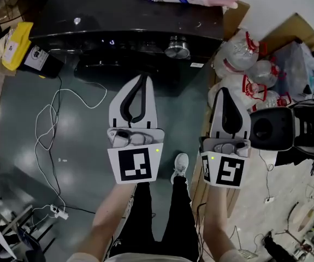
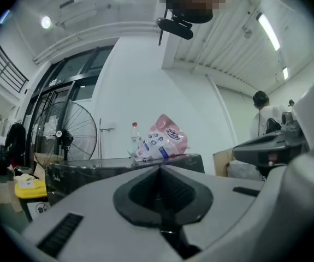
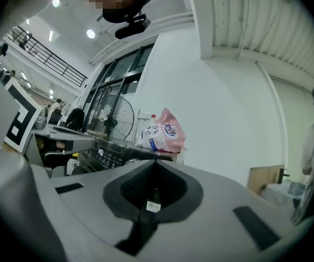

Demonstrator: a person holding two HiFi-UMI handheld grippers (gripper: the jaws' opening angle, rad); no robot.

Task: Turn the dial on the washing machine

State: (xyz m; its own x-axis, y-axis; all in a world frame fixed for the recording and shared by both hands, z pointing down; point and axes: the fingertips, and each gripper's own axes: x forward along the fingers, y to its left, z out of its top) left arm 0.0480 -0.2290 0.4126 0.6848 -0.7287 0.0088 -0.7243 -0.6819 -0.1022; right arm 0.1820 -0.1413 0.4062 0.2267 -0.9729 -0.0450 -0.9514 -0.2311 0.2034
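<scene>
Two claws closed, empty: left claw (image 1: pixel 144 78), right claw (image 1: pixel 224 91); one dial (image 1: pixel 177 49); one washing machine (image 1: pixel 118 15).

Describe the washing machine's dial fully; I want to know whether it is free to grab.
The dial is a round knob, shiny silver like metal. It juts from the glossy black front of the washing machine, near its right end in the head view. Nothing touches it: the left gripper and right gripper, both shut, hang short of it. Any markings are too small to read.
</scene>
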